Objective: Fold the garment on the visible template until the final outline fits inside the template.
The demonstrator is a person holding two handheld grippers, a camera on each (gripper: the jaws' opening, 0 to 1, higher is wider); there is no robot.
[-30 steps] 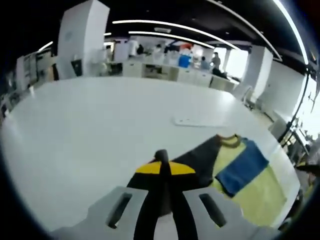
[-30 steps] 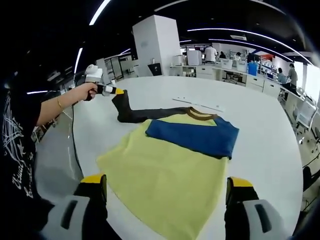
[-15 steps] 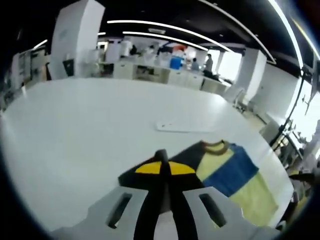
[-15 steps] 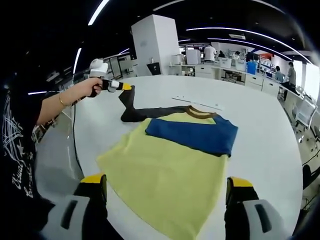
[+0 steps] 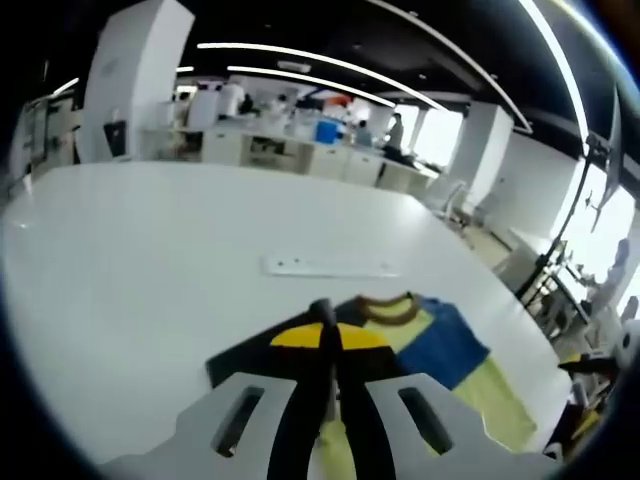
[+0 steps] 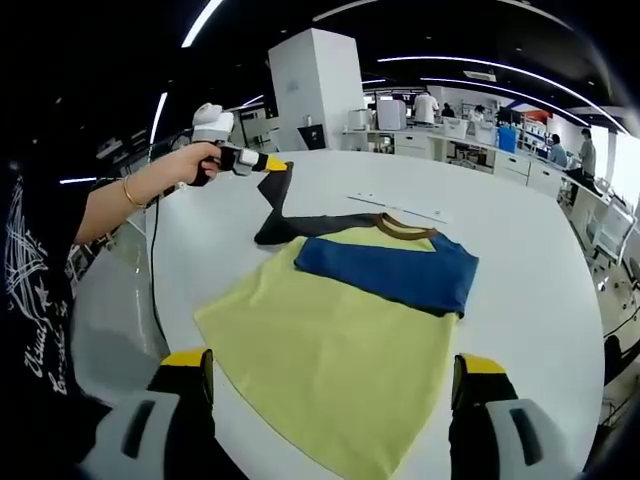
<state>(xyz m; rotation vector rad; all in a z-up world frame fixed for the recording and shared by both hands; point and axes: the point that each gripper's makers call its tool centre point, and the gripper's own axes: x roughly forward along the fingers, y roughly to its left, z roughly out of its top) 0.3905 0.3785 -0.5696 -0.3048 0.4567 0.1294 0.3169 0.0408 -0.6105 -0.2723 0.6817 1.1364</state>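
The left gripper view rides low and close over the tabletop (image 5: 150, 260), looking along its shut jaws across the garment (image 5: 440, 345) toward distant counters. The right gripper view sits farther back at the near edge, higher, facing across the whole garment (image 6: 340, 330) (its jaws spread wide at the bottom). Both views share the garment, the white strip (image 6: 395, 206) beyond its collar, and the tabletop; the right gripper view also takes in the left gripper (image 6: 262, 162).

White table (image 6: 520, 290), white pillar (image 6: 318, 88) behind, distant desks with people (image 5: 340, 135), ceiling light strips (image 5: 300, 78)
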